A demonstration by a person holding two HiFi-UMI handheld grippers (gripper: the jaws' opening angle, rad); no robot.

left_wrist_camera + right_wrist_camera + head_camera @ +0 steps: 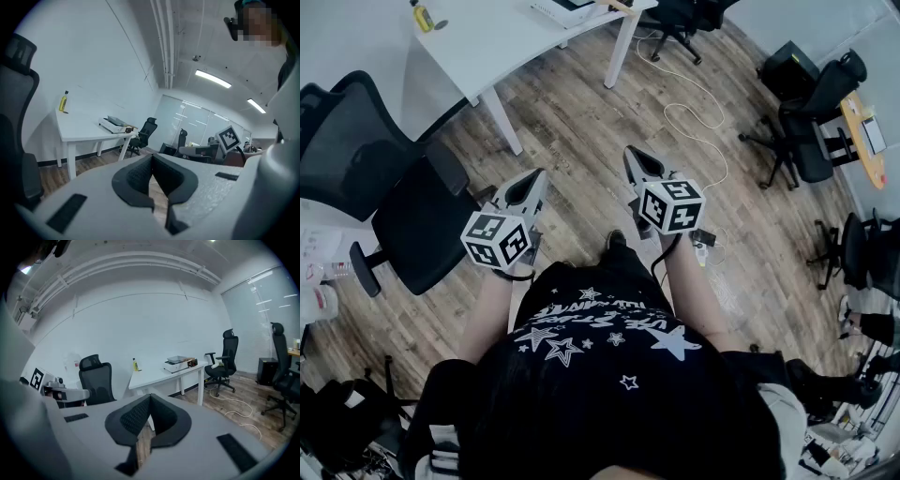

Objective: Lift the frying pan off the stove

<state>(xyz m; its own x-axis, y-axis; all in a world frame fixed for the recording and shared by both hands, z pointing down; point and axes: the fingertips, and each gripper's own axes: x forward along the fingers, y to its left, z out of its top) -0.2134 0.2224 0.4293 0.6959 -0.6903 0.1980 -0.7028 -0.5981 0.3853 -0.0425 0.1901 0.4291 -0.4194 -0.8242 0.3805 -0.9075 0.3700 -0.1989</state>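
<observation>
Both grippers are held in front of the person's body, above the wooden floor, and point toward a white table (516,42). My left gripper (539,176) is shut with nothing between its pads, as the left gripper view shows (152,157). My right gripper (630,152) is also shut and empty (150,397). A low white stove-like appliance (177,363) sits on the far end of the table (112,123), several steps away. I cannot make out a frying pan on it at this distance.
A yellow bottle (135,364) stands on the table's near end. Black office chairs stand close on the left (422,225) and further off on the right (806,131). A white cable (694,112) trails over the floor beyond the right gripper.
</observation>
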